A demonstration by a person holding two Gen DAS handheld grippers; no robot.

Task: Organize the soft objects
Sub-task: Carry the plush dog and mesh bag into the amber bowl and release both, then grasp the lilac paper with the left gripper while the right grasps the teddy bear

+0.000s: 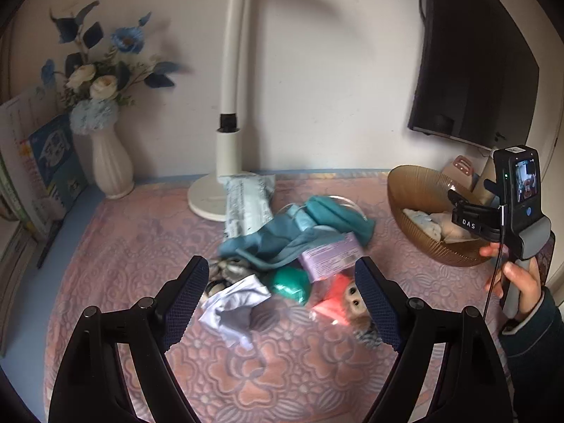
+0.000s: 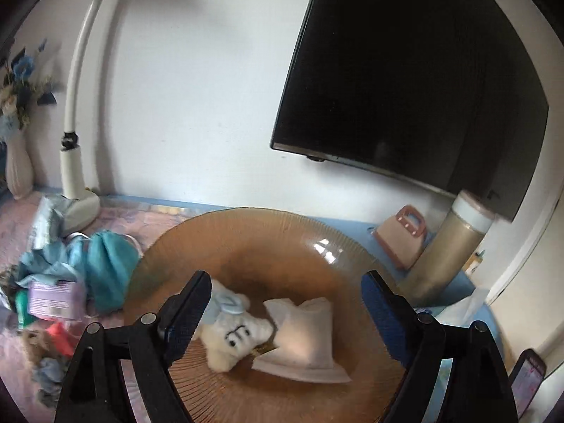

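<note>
A pile of soft things lies on the pink quilted cover: a teal cloth (image 1: 310, 229), a white cloth (image 1: 234, 305), a green ball (image 1: 290, 283), a purple pack (image 1: 331, 255) and a small monkey doll in red (image 1: 347, 299). My left gripper (image 1: 282, 303) is open and empty, just above the white cloth and the doll. An amber ribbed bowl (image 2: 246, 239) holds a white plush toy (image 2: 236, 335) and a white pillow-like pouch (image 2: 306, 335). My right gripper (image 2: 285, 313) is open and empty over the bowl. The bowl (image 1: 409, 190) and the right gripper's body (image 1: 511, 204) also show in the left wrist view.
A white lamp base (image 1: 208, 197) and a plastic packet (image 1: 246, 201) stand behind the pile. A white vase of blue flowers (image 1: 111, 165) and books (image 1: 53, 169) are at the left. A TV (image 2: 416, 70) hangs on the wall. A gold flask (image 2: 447, 246) and a pink item (image 2: 402, 236) stand behind the bowl.
</note>
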